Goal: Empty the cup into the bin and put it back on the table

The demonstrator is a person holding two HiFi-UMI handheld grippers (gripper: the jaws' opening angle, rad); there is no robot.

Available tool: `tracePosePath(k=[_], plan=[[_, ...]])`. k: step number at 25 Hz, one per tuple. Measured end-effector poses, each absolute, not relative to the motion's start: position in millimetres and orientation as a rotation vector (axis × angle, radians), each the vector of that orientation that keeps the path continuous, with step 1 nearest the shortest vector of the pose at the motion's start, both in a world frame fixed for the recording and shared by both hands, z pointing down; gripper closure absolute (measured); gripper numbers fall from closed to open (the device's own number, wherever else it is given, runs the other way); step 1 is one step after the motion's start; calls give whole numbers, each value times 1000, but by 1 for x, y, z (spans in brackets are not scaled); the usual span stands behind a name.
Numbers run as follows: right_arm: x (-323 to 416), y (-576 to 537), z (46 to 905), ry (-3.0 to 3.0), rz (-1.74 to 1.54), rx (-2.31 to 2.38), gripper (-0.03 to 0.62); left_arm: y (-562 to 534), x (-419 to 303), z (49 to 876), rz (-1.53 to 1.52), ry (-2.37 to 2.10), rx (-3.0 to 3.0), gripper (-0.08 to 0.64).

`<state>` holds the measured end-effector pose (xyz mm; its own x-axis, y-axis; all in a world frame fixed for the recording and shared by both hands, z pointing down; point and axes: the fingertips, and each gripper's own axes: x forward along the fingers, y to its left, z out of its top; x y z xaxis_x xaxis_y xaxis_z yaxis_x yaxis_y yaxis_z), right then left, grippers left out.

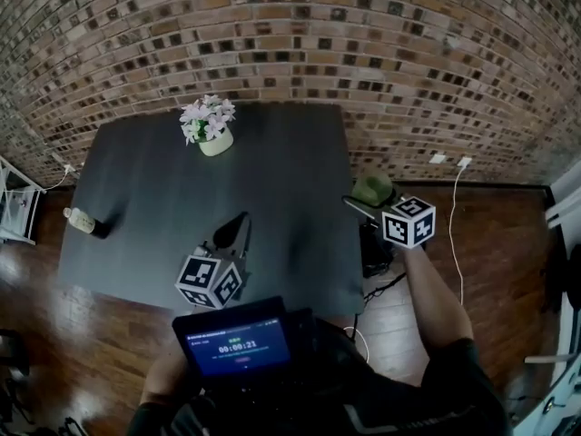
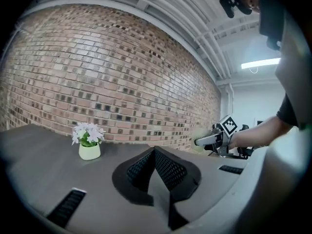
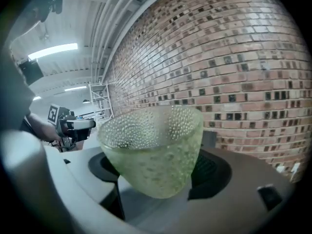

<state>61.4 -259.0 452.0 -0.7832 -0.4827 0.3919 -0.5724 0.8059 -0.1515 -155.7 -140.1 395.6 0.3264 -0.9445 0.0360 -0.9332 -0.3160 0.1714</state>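
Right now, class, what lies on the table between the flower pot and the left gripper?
Nothing: in the head view, the dark tabletop between the flower pot and the left gripper is bare.

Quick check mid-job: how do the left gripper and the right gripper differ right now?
The left gripper has its jaws together with nothing between them; the right gripper has its jaws wide, clamped on the green cup. The left gripper is over the table; the right gripper is past the table's right edge. Each bears a marker cube.
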Motion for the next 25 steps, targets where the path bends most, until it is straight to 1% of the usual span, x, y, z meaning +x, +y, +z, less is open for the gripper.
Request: tracePosePath(k=[6,13,20,25], plan=[[-10,-243,463,-2690,353,587,201,-126,-183,400,-109,-1827,2347,569],[-71,-223,476,-2706,352,397,201,-108,-208,407,-107,-1921,2259,569],[-100,-205,483,-2711,344,294,201,-105,-210,408,-107,-1941,2240,569],[-107,-210,505,-2687,345,299,201,-113,-207,417,-100,-1936,2229,569]])
